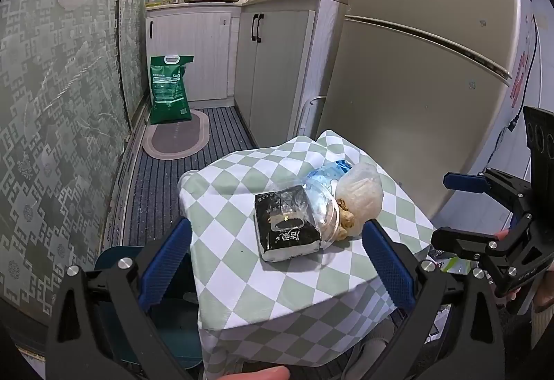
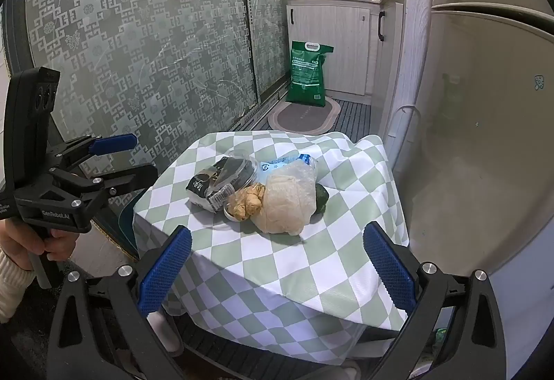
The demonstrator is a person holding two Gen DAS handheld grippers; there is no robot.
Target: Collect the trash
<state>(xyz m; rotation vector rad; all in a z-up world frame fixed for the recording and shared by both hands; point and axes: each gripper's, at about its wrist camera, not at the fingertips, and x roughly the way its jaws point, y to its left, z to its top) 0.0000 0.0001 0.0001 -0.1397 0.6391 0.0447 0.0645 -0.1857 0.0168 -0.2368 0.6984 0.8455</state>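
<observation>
A heap of trash lies on a small table with a green-and-white checked cloth (image 1: 242,283) (image 2: 311,262). It holds a black packet with white print (image 1: 285,229) (image 2: 211,184), a clear plastic lid or cup (image 1: 323,206) (image 2: 242,168), a blue-and-white wrapper (image 1: 329,172) (image 2: 287,163), a crumpled translucent bag (image 1: 360,196) (image 2: 289,203), a ginger piece (image 1: 346,217) (image 2: 247,201) and a dark green item (image 2: 322,196). My left gripper (image 1: 277,262) is open in front of the black packet, empty. My right gripper (image 2: 277,265) is open before the bag, empty.
A fridge (image 1: 432,68) (image 2: 484,137) stands right of the table. Patterned glass sliding doors (image 1: 52,103) (image 2: 138,51) line the left. A green sack (image 1: 169,89) (image 2: 308,71) and an oval mat (image 1: 176,137) lie by white cabinets (image 1: 277,68). A dark teal object (image 1: 173,328) sits low beside the table.
</observation>
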